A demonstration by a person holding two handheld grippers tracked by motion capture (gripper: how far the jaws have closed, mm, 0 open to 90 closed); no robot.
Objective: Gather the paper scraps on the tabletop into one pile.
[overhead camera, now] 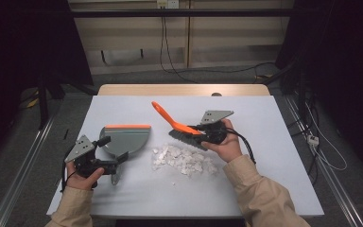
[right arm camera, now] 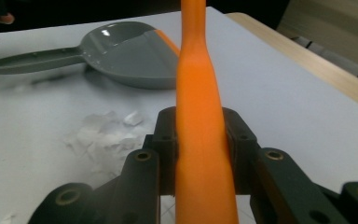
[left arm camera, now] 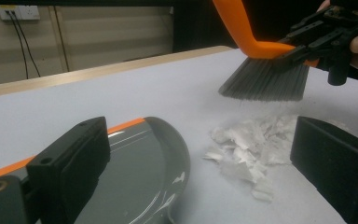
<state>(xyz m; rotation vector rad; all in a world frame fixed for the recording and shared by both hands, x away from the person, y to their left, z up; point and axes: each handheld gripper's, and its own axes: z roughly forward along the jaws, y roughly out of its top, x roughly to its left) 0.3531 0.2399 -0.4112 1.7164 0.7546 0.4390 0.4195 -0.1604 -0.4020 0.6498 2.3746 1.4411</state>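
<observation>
So the job here is sweeping a pile of paper scraps (overhead camera: pixel 183 159) into a dustpan (overhead camera: pixel 125 138). From the high view, the scraps sit near the middle of the white table (overhead camera: pixel 274 142), the dustpan is at about 9 o'clock from them with its orange lip facing 12, and the brush (overhead camera: pixel 179 125) hovers at roughly 1 o'clock from the pile, bristles just above the table.

The right gripper (right arm camera: pixel 200 140) is clamped tight on the orange brush handle; you can see both pads squeezing it in the right gripper view. The left gripper (overhead camera: pixel 105 164) is down by the dustpan's handle at around 7 o'clock of the pan. In the left gripper view its jaws stand wide with nothing pinched between them, the pan lying under and between them.

How I'd do this step: get a hold on the pan's handle first and turn the pan so the orange lip faces the pile, flat on the table. Then drop the bristles on the far side of the scraps and drag in short, low strokes toward 9 o'clock. That paper looks light, so my guess is fast flicks will scatter it. A few strays already lie at 6 o'clock of the pile.

Labels or brand names: none I can read on the brush, pan or grippers.
</observation>
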